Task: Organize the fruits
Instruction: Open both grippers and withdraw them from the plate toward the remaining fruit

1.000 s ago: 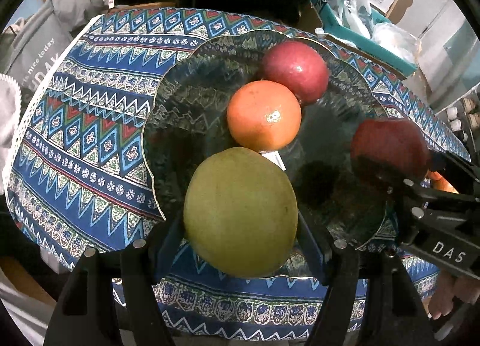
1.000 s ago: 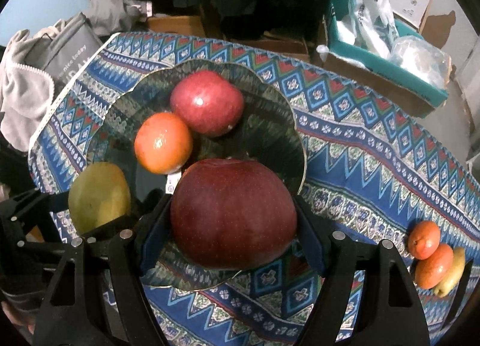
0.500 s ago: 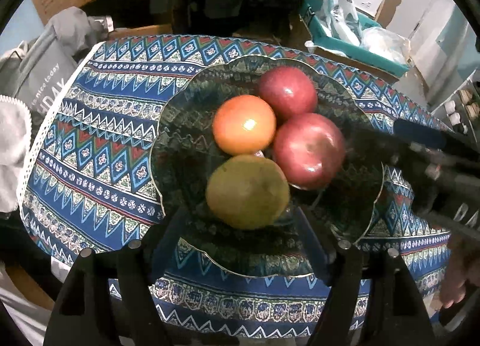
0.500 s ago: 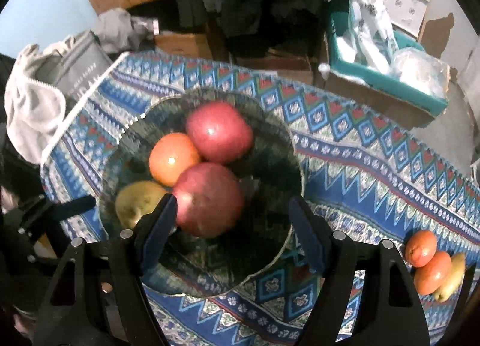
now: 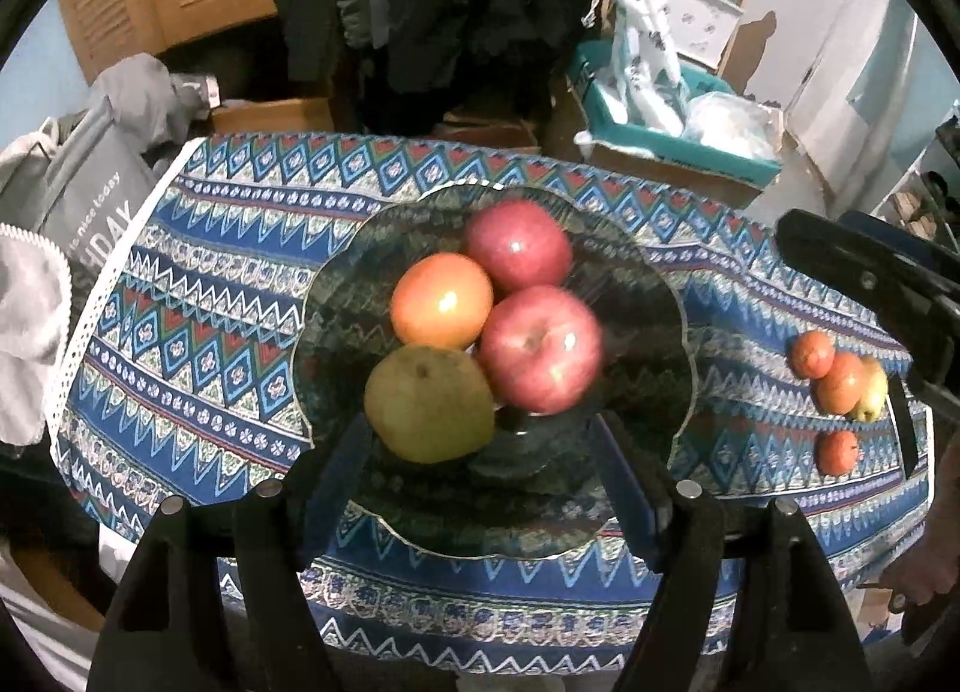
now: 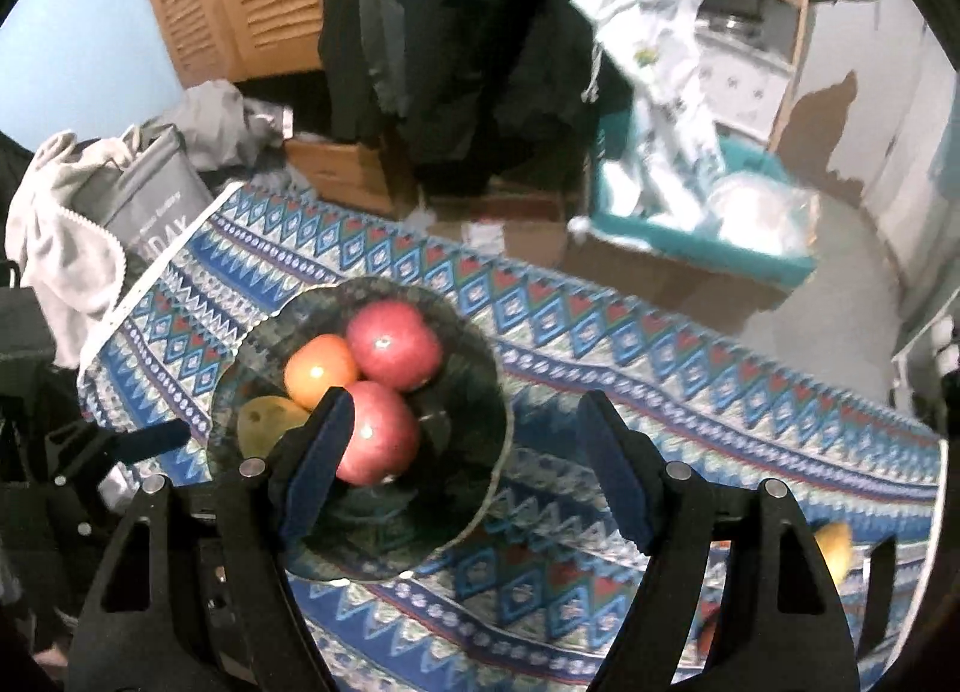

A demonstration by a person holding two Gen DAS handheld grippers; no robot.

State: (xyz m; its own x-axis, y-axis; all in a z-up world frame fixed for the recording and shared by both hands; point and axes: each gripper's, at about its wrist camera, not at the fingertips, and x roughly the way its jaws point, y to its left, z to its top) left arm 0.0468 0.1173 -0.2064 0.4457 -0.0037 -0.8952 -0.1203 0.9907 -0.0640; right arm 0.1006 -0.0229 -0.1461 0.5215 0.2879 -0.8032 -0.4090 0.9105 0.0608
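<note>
Left gripper [image 5: 480, 476] and right gripper [image 6: 462, 464]: jaws wide, holding nothing. Scalloped dark glass bowl [image 5: 672, 296] holds two glossy red apples [image 5: 540, 347], an orange [image 5: 441, 300], a matte green pear [image 5: 429, 404].

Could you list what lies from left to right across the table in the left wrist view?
Grey bag → pear → near apple → bowl's right rim → loose fruit cluster → right gripper.

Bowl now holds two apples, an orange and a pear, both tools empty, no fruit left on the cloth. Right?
Not quite. The bowl count is right and both tools are empty, but four small fruits still lie on the cloth to the right of the bowl, seen in the left wrist view.
</note>
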